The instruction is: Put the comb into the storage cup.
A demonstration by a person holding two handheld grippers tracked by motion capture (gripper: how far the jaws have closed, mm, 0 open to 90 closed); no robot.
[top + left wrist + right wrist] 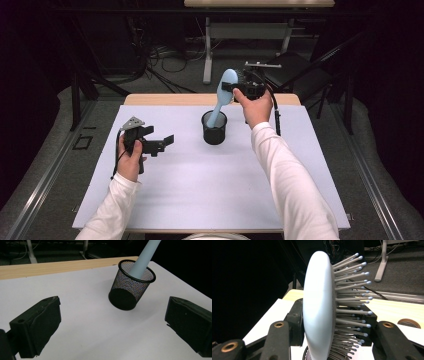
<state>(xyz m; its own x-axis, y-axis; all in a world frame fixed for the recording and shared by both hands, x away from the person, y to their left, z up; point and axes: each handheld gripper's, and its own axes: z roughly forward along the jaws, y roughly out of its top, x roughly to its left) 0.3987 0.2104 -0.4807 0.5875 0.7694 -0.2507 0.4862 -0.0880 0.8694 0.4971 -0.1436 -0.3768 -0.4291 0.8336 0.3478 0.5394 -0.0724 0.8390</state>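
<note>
Evidently the right gripper (pixel 239 88) pinches the blue hairbrush (pixel 223 95) by its head, handle inside the mesh cup (pixel 214 131) mid-desk. Keep it moving vertically, clear of the rim; left gripper (pixel 161 144) fingers are spread, idle.

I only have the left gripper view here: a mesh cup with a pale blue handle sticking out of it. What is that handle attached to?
Observer: A light blue hairbrush; the high view shows its paddle head above the black mesh cup.
Operator: Is anything holding it?
Observer: Yes, the right gripper is shut on the head, one jaw on the smooth back, the other in the bristles.
Operator: Where is my left gripper relative to the cup?
Observer: In the high view the left gripper is to the cup's left, open, holding nothing.
</note>
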